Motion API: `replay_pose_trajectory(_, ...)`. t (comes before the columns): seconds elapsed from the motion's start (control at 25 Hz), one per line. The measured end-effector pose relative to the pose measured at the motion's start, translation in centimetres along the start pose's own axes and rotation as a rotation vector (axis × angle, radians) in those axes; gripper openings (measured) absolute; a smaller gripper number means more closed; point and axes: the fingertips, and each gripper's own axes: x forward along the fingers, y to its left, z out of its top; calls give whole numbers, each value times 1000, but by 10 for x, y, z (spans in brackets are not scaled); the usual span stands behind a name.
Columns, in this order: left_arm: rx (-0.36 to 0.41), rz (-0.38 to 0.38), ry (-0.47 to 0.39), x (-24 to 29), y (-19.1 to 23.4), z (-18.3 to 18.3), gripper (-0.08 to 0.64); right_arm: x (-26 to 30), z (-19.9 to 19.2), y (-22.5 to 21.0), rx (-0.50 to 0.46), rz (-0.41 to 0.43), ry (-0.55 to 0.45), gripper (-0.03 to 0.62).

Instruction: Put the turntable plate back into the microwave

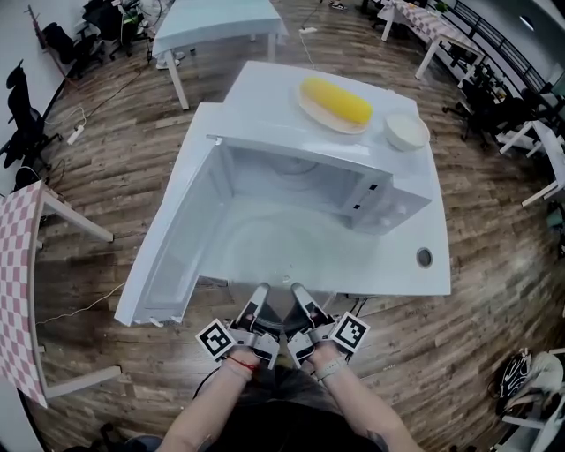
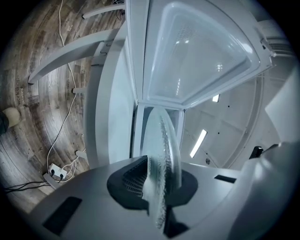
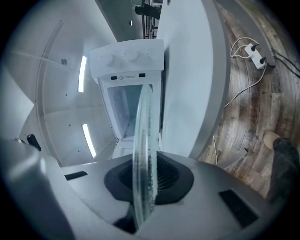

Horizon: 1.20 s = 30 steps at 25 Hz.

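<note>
microwave (image 1: 388, 207) on the bench (image 1: 397, 265), door (image 1: 177, 256) open leftward
dish (image 1: 305, 106) and bowl (image 1: 406, 132) on its top, bowl rightmost

Wood-plank floor (image 1: 115, 150); white table (image 1: 216, 22); black chairs (image 1: 26, 124); checkered table (image 1: 16, 291) left.

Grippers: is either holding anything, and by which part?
Both. The left gripper and right gripper each clamp the glass turntable plate at its rim.

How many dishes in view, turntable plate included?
3. Glass turntable plate, clamped edge-on by left tool and right tool before the open microwave; plate with corn on the microwave's top; white bowl right beside it.
</note>
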Motion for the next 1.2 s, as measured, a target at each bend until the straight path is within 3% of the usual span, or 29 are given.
replay_pose_trajectory(1.2, 10, -33, 4, 106, 12, 46, 32, 90, 74, 0, -35, 7, 1, 40)
